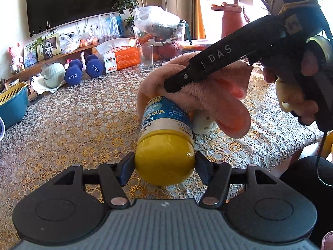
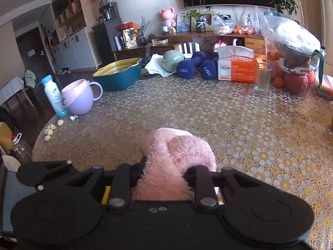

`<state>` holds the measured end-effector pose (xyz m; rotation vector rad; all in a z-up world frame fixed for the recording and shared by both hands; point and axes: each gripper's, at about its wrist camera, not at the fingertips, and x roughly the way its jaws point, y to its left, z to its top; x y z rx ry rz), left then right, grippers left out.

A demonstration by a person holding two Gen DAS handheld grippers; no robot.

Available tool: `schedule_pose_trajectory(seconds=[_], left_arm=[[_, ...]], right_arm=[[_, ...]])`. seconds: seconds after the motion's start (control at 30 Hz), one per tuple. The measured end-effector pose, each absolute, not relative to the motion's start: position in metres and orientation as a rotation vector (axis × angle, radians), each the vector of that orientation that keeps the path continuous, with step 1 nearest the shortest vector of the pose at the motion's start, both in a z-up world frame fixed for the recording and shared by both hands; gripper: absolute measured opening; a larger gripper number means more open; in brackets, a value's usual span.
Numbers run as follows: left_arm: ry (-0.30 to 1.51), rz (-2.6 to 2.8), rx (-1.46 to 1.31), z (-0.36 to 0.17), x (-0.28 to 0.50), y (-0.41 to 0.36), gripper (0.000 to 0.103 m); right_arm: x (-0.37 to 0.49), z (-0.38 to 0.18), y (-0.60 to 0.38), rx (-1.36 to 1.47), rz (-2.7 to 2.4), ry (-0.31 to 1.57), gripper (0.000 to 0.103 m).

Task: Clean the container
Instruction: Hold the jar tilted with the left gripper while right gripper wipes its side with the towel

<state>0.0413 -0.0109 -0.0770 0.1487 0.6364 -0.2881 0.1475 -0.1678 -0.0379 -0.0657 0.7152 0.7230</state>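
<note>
Our left gripper (image 1: 164, 163) clamps its two fingers on the yellow lid end of the container (image 1: 165, 137), a bottle lying on its side and pointing away from us above the lace tablecloth (image 1: 83, 120). Our right gripper (image 2: 164, 166) is clenched on the pink cloth (image 2: 179, 152), which bunches up between its fingers and hides their tips. In the left view that cloth drapes over the far end of the container, with the right gripper's black finger pressed on top; the letters "DAS" read along that finger.

The container's blue and white label shows parts of words, "Vita", "Kids" and "Health"; the small print is too small to tell.

To the left of the container the tablecloth lies open for a good stretch. Just beside the container's right side sits a small white object (image 1: 203, 125), partly under the cloth. Well beyond stand a clear glass (image 2: 262, 79), a tissue box (image 2: 236, 67) marked "KAIXIN", and two blue dumbbells (image 2: 195, 66) marked "1.5KG". Near the table's left edge we see a purple jug (image 2: 80, 95) and a white bottle (image 2: 53, 95) close together.
</note>
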Motion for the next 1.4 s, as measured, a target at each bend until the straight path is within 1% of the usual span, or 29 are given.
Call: schedule_pose_trajectory(seconds=[0.13,0.3,0.5,0.57,0.83,0.97,1.13,1.23,1.4], left_arm=[[0.641,-0.293,0.131,-0.077,0.042,-0.007,0.061],[0.640,-0.294,0.124,-0.077,0.043,-0.007,0.061],[0.644,-0.297,0.119,-0.077,0.045,-0.006,0.061],[0.645,-0.291,0.120,-0.077,0.045,-0.006,0.061],[0.636,-0.265,0.124,-0.078,0.043,-0.004,0.061],[0.608,-0.242,0.168,-0.077,0.039,-0.006,0.061],[0.618,-0.242,0.152,-0.077,0.040,-0.004,0.061],[0.617,-0.243,0.154,-0.077,0.040,-0.003,0.061],[0.622,-0.244,0.137,-0.078,0.042,-0.001,0.061]], right_arm=[[0.154,-0.036,-0.183,-0.030,0.659,0.719,0.024],[0.122,-0.024,-0.182,-0.053,0.802,0.719,0.024],[0.096,-0.029,-0.163,-0.070,0.934,0.773,0.024],[0.097,-0.034,-0.156,-0.100,0.920,0.781,0.024],[0.137,-0.034,-0.150,-0.069,0.823,0.755,0.024],[0.157,-0.038,-0.150,-0.041,0.781,0.753,0.024],[0.170,-0.039,-0.151,-0.021,0.693,0.738,0.024],[0.164,-0.033,-0.159,0.001,0.704,0.726,0.024],[0.128,-0.022,-0.156,-0.083,0.812,0.716,0.024]])
